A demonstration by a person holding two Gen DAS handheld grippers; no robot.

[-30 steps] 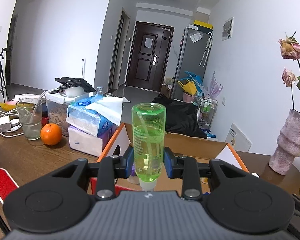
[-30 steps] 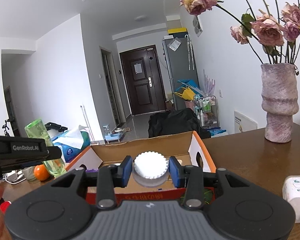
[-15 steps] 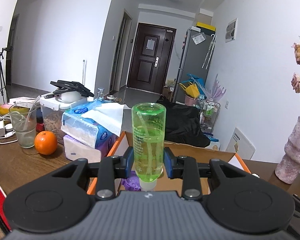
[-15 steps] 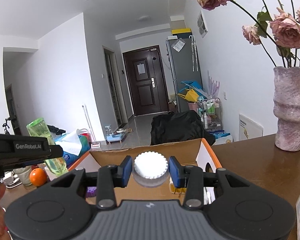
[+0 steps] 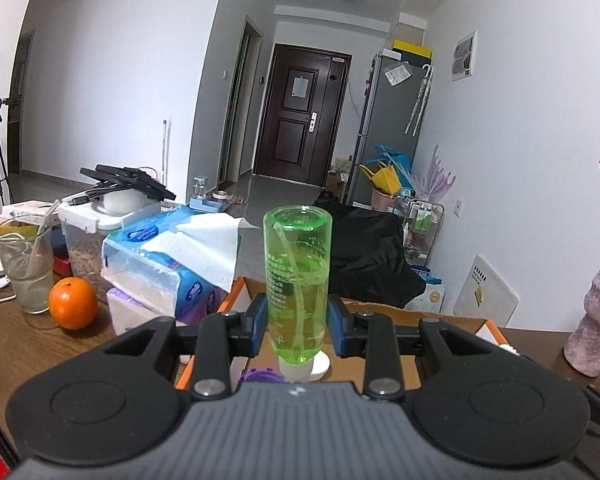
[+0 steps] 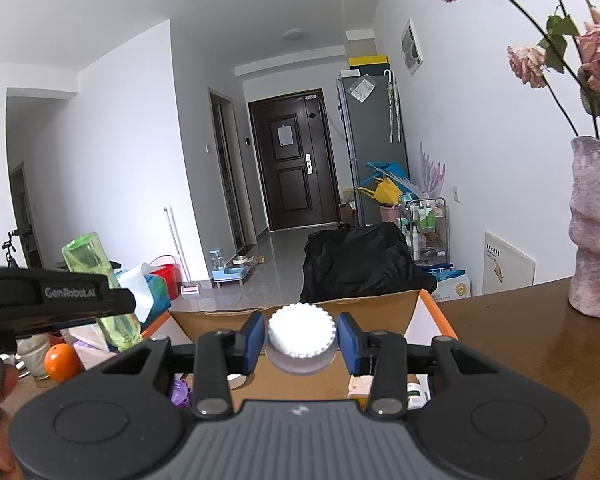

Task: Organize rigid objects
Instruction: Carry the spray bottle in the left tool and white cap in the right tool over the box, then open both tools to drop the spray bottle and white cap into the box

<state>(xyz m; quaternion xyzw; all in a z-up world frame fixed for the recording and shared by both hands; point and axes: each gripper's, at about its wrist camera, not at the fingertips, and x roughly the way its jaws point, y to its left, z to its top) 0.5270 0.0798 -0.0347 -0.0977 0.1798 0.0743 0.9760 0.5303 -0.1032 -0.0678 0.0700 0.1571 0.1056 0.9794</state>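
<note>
The green spray bottle [image 5: 297, 280] stands inverted, pinched by the left gripper [image 5: 297, 326] above the open cardboard box [image 5: 384, 364]. The right gripper [image 6: 301, 342] clamps a white ribbed-cap jar [image 6: 301, 338] over the same box, beside an orange [image 5: 73, 303].

White walls, dark door [image 5: 296, 133], grey fridge [image 5: 392, 128], wooden table [image 6: 520, 344].

Green bottle [image 5: 297, 280], white ribbed cap [image 6: 301, 329]

Orange [image 5: 73, 303] left of box [image 5: 236, 295] — vase [image 5: 598, 312] right.
</note>
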